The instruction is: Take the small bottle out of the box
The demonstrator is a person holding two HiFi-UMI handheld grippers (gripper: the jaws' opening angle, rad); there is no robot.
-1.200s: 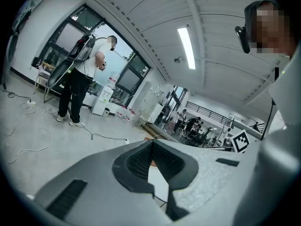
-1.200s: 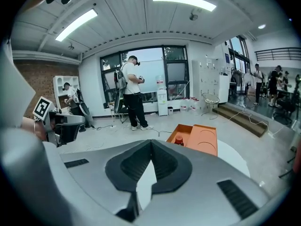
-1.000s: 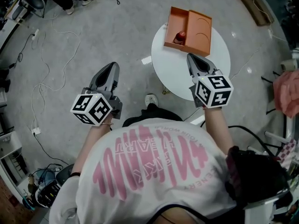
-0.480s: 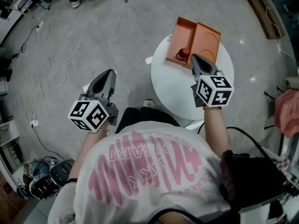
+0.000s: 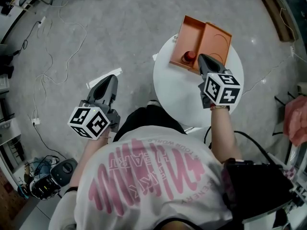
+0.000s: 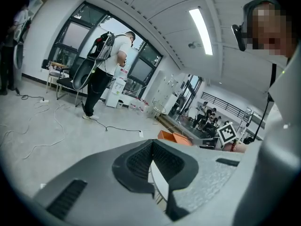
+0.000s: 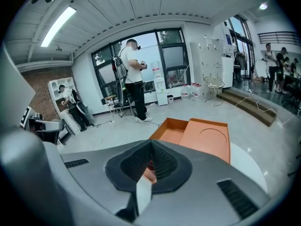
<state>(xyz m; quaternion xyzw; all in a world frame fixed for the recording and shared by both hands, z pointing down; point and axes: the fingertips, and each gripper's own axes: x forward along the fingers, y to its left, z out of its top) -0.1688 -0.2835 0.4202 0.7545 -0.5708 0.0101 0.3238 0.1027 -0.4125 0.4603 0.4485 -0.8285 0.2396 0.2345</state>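
Note:
An orange box [image 5: 186,38] lies open on the round white table [image 5: 180,87], its lid [image 5: 218,38] folded out to the right. The small bottle with a red cap [image 5: 190,56] stands in the box's near corner. My right gripper [image 5: 202,58] is shut and empty, its tip just right of the bottle over the box's near edge. In the right gripper view the box [image 7: 171,130] lies ahead of the right gripper [image 7: 151,142], and a bit of red bottle [image 7: 150,165] shows through the gap. My left gripper [image 5: 112,77] hangs over the floor left of the table, shut and empty.
Cables [image 5: 48,47] trail across the grey floor, and a white sheet [image 5: 98,80] lies by the left gripper. A wooden plank [image 5: 274,11] lies at the far right, a pink cloth [image 5: 295,119] at the right edge. A person [image 7: 134,74] stands beyond the table.
My right gripper has moved forward over the table until its tip reaches the box beside the bottle. The left gripper has stayed low at the left, still shut.

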